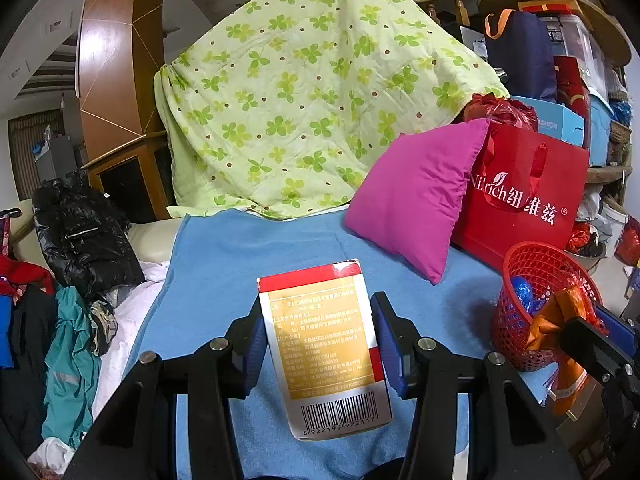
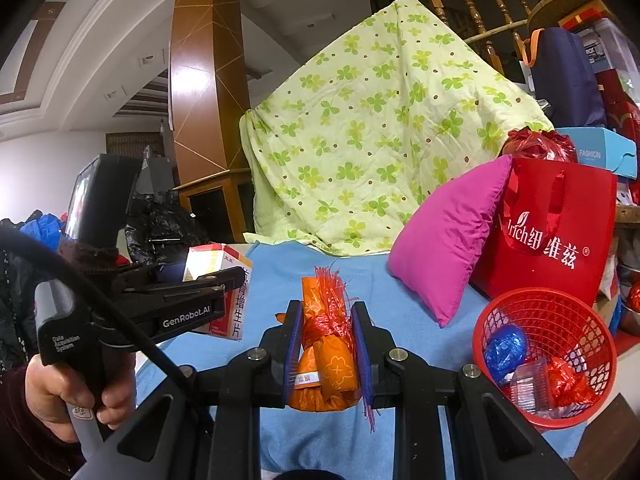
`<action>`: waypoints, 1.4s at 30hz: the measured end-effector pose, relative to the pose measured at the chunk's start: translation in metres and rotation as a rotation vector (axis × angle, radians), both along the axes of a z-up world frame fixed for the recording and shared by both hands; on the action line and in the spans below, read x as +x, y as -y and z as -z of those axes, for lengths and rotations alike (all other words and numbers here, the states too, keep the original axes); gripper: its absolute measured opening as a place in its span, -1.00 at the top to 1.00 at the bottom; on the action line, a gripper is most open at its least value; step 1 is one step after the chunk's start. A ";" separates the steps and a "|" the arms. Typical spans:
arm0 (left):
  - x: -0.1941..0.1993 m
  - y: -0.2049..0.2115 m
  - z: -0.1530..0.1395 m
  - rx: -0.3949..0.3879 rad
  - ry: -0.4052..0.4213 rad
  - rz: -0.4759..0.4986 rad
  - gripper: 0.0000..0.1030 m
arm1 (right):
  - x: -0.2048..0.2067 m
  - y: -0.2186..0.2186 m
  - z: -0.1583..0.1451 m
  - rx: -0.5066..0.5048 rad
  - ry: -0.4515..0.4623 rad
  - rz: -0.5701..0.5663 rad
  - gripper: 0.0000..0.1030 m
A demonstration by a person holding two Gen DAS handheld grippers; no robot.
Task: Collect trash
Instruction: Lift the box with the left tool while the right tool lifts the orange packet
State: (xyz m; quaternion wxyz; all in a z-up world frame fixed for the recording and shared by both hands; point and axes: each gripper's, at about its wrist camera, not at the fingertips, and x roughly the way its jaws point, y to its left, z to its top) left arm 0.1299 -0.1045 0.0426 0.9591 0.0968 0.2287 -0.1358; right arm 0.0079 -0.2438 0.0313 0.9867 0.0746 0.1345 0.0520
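Showing red-and-gold sides, box (image 1: 324, 344) bears barcode.

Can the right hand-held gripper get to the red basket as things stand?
Probably yes. The red basket sits just right of the right hand-held gripper, mouth open, with nothing between them. Its jaws are already shut on the orange packet.

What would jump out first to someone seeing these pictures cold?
Each gripper grips trash above the blue blanket: the left gripper a medicine box, the right gripper an orange packet. A red mesh basket stands at right, below a pink pillow.
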 end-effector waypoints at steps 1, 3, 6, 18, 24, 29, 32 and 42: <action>-0.003 0.000 0.000 -0.001 0.000 0.002 0.00 | -0.002 0.000 0.000 0.000 0.002 0.001 0.50; -0.006 -0.002 -0.001 -0.001 0.003 0.002 0.00 | -0.004 0.002 -0.002 0.002 0.005 -0.001 0.50; -0.012 -0.003 -0.002 -0.005 0.004 0.002 0.00 | -0.008 0.002 -0.004 -0.002 0.012 0.001 0.50; -0.035 -0.007 -0.012 -0.006 0.035 0.007 0.00 | -0.031 0.001 -0.010 -0.008 0.049 0.003 0.50; -0.045 -0.005 -0.017 0.003 0.056 0.014 0.00 | -0.041 0.004 -0.012 -0.004 0.069 0.010 0.50; -0.047 0.000 -0.017 0.015 0.063 0.020 0.00 | -0.045 0.007 -0.011 0.010 0.071 0.017 0.50; -0.048 0.003 -0.015 0.021 0.061 0.026 0.00 | -0.047 0.010 -0.010 0.016 0.072 0.023 0.50; -0.052 0.016 -0.010 0.048 0.058 0.045 -0.01 | -0.052 0.022 -0.005 0.042 0.071 0.042 0.50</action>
